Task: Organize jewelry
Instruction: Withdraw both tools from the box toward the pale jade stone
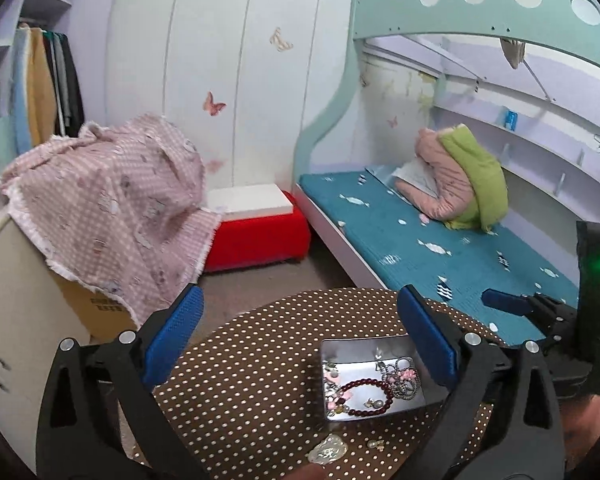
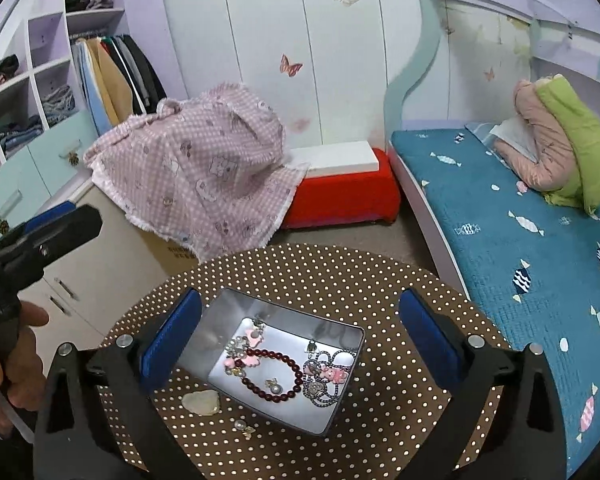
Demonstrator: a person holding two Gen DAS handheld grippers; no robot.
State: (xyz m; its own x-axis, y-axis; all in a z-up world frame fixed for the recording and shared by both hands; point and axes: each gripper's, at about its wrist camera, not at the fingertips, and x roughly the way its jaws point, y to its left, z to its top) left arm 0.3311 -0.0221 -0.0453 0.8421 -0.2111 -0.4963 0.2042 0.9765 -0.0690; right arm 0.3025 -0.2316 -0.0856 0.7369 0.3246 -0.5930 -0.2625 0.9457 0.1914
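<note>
A silver metal tin (image 1: pixel 420 398) (image 2: pixel 228 312) stands on a round brown polka-dot table (image 1: pixel 252 360) (image 2: pixel 340 272). It holds a dark red bead bracelet (image 1: pixel 366 396) (image 2: pixel 274 376), a silver chain (image 2: pixel 324 380), pink charms and pearl pieces. A pale stone pendant (image 1: pixel 327 451) (image 2: pixel 201 402) and a small pearl earring (image 1: pixel 376 445) (image 2: pixel 244 428) lie on the table beside the tin. My left gripper (image 1: pixel 300 344) is open and empty above the table. My right gripper (image 2: pixel 300 340) is open and empty, its blue pads either side of the tin.
A pink checked cloth (image 2: pixel 204 168) covers a cardboard box at the left. A red stool with a white box (image 2: pixel 340 188) stands behind the table. A bed with a teal mattress (image 2: pixel 520 240) runs along the right. Cabinets (image 2: pixel 40 200) stand at the left.
</note>
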